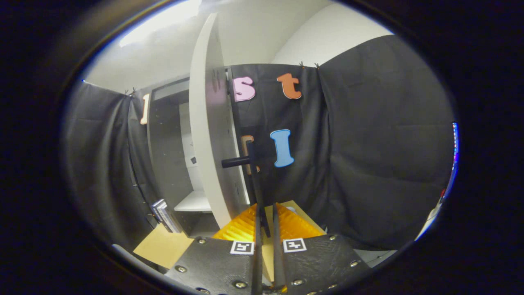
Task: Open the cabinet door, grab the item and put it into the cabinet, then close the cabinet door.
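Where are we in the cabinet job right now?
Done: the cabinet door stands swung open, edge-on just ahead of the fingers, baring the shelf inside. In hand: the gripper is closed on the door's thin black handle, which runs down between its fingers. Left: the item, apparently the books leaning by the cabinet's base, is not yet picked up or shelved, and the door is not yet closed.

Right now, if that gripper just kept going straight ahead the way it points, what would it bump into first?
The gripper is nearly closed around the thin black door handle of the open white cabinet door, so it would probably meet that handle first, then the door; depth is hard to judge.
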`<action>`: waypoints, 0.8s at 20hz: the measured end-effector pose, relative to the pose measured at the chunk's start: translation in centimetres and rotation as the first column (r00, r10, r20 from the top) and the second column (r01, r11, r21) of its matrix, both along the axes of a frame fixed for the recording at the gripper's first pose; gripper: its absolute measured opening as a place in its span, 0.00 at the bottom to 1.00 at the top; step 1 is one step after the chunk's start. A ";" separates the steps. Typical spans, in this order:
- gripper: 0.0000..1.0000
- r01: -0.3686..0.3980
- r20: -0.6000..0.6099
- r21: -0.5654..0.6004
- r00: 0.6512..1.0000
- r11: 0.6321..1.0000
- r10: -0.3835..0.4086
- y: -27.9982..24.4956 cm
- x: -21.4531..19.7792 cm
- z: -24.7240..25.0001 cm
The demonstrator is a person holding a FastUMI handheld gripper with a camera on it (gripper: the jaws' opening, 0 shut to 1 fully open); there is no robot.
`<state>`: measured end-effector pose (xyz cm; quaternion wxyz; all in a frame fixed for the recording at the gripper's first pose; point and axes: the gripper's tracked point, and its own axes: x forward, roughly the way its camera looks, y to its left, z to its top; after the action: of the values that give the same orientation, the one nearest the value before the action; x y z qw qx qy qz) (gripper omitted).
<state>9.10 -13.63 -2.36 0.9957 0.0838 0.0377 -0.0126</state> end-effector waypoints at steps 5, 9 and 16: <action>0.12 0.059 -0.009 -0.042 0.998 0.997 -0.060 -0.1 -1.5 0.2; 0.11 0.078 0.028 -0.058 0.997 0.995 -0.077 2.0 -4.6 1.8; 0.38 -0.088 -0.045 -0.108 0.995 0.990 0.083 13.1 -5.6 -1.0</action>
<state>3.53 -0.49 -3.40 0.9974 0.0270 0.0609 0.0264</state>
